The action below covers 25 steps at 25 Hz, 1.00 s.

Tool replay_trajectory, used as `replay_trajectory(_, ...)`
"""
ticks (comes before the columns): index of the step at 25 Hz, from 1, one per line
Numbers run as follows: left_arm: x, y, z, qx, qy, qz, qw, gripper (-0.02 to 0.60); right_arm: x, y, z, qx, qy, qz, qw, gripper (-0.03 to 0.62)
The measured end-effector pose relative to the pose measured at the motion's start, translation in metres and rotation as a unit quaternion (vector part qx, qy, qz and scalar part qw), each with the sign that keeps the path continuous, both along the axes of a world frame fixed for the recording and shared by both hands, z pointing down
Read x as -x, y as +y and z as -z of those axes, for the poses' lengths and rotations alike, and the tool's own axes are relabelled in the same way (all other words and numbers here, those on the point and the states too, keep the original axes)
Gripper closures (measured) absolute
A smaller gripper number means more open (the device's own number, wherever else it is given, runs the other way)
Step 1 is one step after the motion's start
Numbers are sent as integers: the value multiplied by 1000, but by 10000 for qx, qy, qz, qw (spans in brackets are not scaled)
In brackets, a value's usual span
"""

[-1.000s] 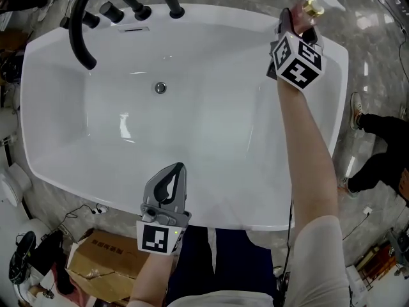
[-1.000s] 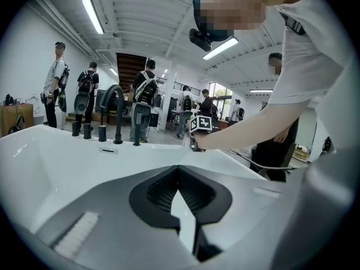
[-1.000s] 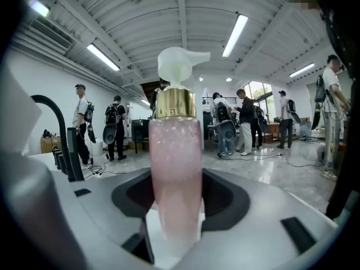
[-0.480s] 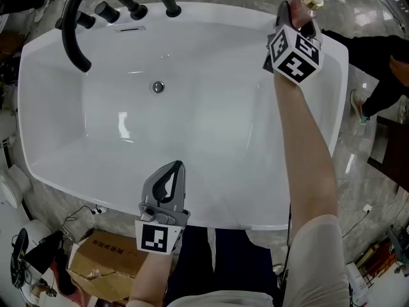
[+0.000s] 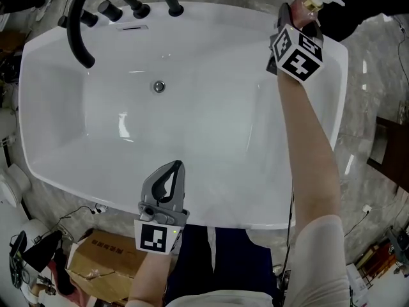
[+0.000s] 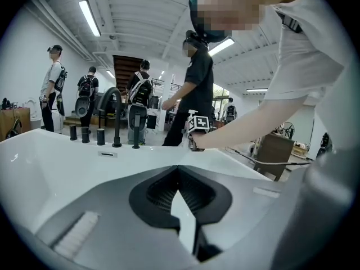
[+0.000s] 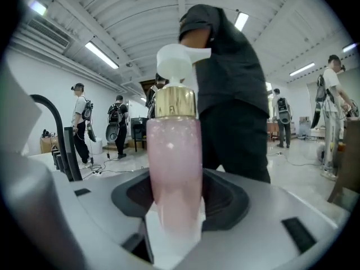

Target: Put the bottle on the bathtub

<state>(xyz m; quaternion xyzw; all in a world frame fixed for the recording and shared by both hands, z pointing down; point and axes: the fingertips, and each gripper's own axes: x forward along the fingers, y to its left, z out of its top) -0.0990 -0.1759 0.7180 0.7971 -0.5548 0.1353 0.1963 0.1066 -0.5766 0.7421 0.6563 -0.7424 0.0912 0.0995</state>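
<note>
Though partly spread, the right tool clamps the bottle.

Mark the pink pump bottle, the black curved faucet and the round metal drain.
pink pump bottle [image 7: 173,167]: right gripper view, pink body.
black curved faucet [image 5: 73,19]: head view, spout's arch.
round metal drain [image 5: 159,87]: head view, centre.

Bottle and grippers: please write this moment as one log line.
right gripper: shut on pink bottle | bottle: upright, bathtub far right corner | left gripper: shut, empty
</note>
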Motion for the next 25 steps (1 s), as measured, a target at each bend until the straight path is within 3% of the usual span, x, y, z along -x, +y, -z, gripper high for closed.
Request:
replay_trajectory(3, -3, 3, 3, -1, -15, -17, 10000, 574, 1, 3, 1, 30, -104, 221, 9997, 364)
replay_trajectory(4, -3, 4, 3, -1, -21, -25, 10000, 574, 3, 3, 3, 10, -133, 303, 9995, 297)
replay_trajectory(6, -2, 3, 5, -20, -29, -17, 10000, 574, 6, 6, 6, -53, -87, 400, 9991, 253)
replay_trajectory(15, 4, 1, 21, -289, -186, 25, 9994, 574, 9, 71, 14, -98, 283, 735, 9968, 252)
replay_trajectory(18, 8, -3, 35, -664, -246, 50, 9975, 574, 8, 111, 10, 8, 395, 930, 9949, 252)
replay_trajectory(25, 21, -5, 45, -766, -284, 185, 9965, 574, 18, 228, 25, 248, 397, 1540, 9870, 253)
